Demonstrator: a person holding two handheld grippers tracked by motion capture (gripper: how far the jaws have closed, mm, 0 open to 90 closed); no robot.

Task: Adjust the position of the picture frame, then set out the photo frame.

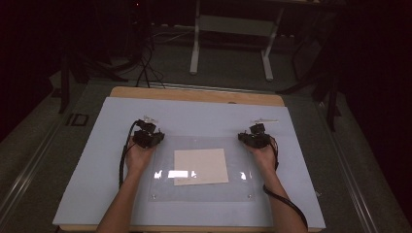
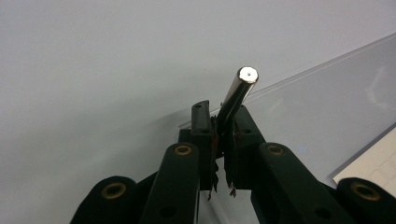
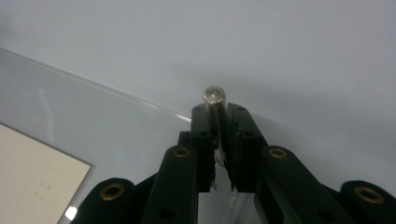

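Two metal pins clenched, left pin [image 2: 238,93] in left gripper [image 2: 223,122], right pin [image 3: 214,105] in right gripper [image 3: 217,122]; likely to slip sideways if pressed askew onto clear sheet [image 1: 199,194].

A wooden table [image 1: 194,95] carries a pale blue-white board [image 1: 97,160] that covers nearly all of its top. A clear plastic sheet [image 1: 238,189] lies flat on the board, near its middle. A cream paper square [image 1: 201,166] rests on the sheet's centre.
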